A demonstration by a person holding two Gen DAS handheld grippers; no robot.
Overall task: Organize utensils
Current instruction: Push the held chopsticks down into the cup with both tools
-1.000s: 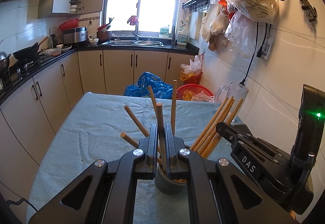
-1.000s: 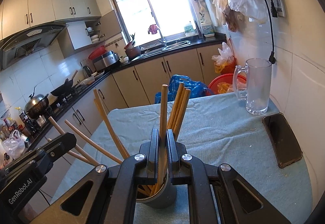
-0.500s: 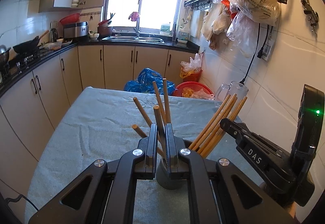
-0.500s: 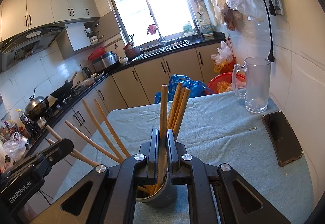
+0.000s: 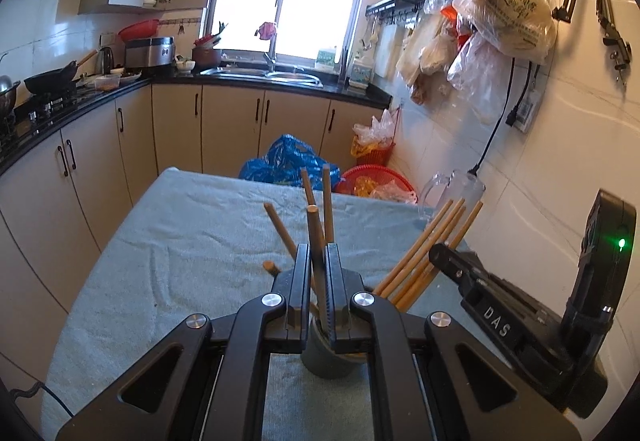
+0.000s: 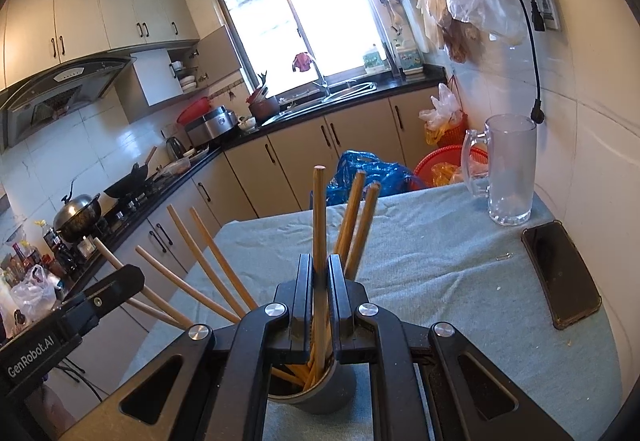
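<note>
My left gripper (image 5: 318, 273) is clamped on one wooden chopstick (image 5: 314, 237), pads pressed to both sides of the shaft just above the grey holder cup (image 5: 326, 361). My right gripper (image 6: 320, 281) is likewise closed on a single chopstick (image 6: 319, 217) over the same cup (image 6: 320, 389), which stands on the towel-covered table (image 6: 440, 261).

The rest of the chopsticks crowd both grips: a loose fan (image 6: 200, 269) leans out towards the left gripper's body, and two more (image 6: 358, 217) stand right behind my right-hand stick (close enough that I can't tell whether they touch it). A glass mug (image 6: 510, 169) and a dark phone (image 6: 560, 273) sit well apart, by the tiled wall.

Both held sticks run lengthwise from the cup upward: the right one nearly upright, the left one tilted slightly left at its top.
</note>
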